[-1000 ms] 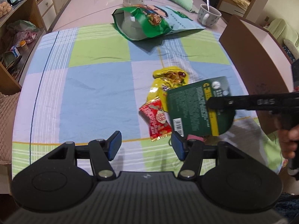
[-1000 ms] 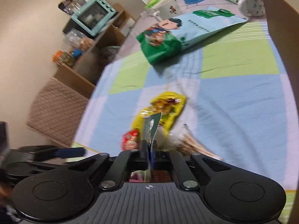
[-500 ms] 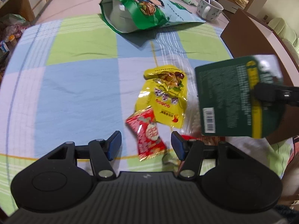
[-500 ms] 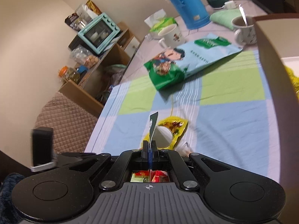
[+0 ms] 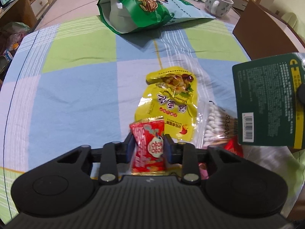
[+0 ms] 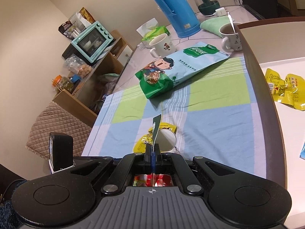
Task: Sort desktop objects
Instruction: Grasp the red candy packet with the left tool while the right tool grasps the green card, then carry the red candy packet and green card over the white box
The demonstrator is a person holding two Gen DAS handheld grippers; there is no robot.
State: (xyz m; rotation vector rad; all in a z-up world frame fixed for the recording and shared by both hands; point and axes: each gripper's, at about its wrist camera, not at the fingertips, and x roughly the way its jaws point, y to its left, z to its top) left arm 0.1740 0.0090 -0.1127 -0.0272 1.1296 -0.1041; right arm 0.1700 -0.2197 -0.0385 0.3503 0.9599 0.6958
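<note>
Two grippers work: the left gripper (image 5: pixel 149 146), jaws just closing, clamps a red packet (image 5: pixel 148 145) on the tabletop (image 5: pixel 76 99) (near edge); the right gripper (image 6: pixel 152 150) pinches a dark green card (image 5: pixel 266 99) aloft beside the right edge.

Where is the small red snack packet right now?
In the left wrist view the red snack packet sits low and centre, between the left gripper fingers, just in front of the yellow snack pouch on the checked tablecloth.
</note>
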